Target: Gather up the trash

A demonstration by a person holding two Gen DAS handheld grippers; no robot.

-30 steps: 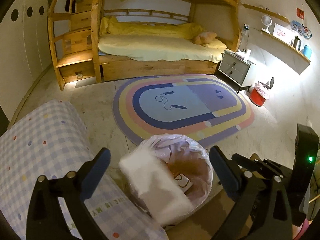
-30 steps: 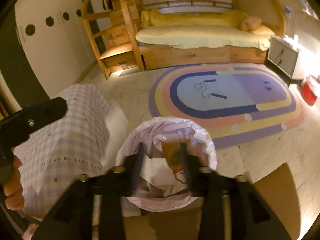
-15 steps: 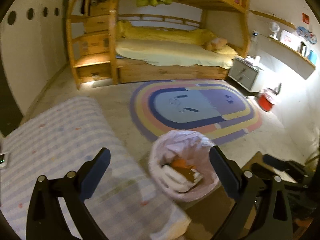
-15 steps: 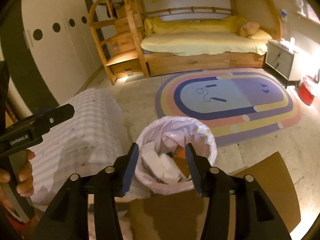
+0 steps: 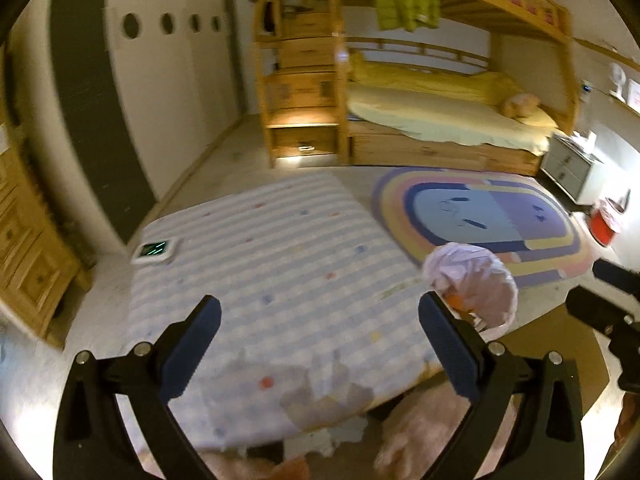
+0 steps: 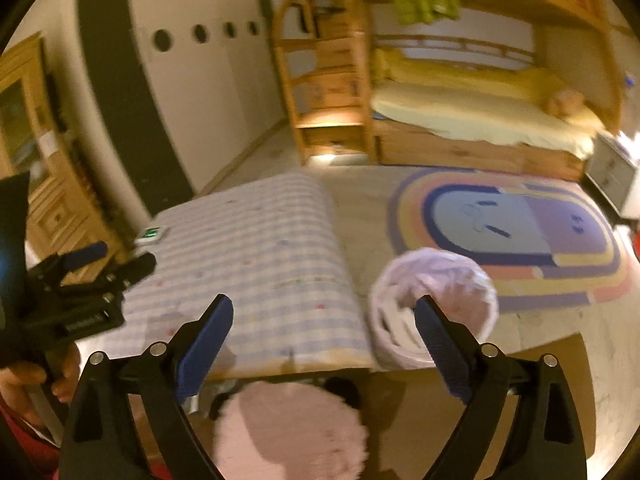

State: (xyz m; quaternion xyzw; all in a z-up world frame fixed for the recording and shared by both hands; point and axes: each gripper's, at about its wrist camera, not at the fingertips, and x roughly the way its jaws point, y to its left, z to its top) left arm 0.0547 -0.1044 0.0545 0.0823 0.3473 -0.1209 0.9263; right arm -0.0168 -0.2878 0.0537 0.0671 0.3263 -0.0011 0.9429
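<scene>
Both tools, left (image 5: 319, 330) and right (image 6: 324, 326), have swung from above the bin (image 6: 434, 308) toward the desk (image 5: 280, 280), jaws spread and empty. The white trash (image 6: 394, 326) now lies inside the bin off the desk's right edge; the drop looks finished.

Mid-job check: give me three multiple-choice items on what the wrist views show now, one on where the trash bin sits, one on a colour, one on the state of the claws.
1. The trash bin stands:
A. on the table
B. on the floor beside the table
C. on the bunk bed

2. The bin's liner is:
A. black
B. green
C. pale pink-white

3. The left claw and right claw are:
A. both open, empty
B. both shut
C. holding trash

Answers: B, the bin sits past the table edge; C, the liner looks pale; A, blue pads stand wide apart with nothing between.
</scene>
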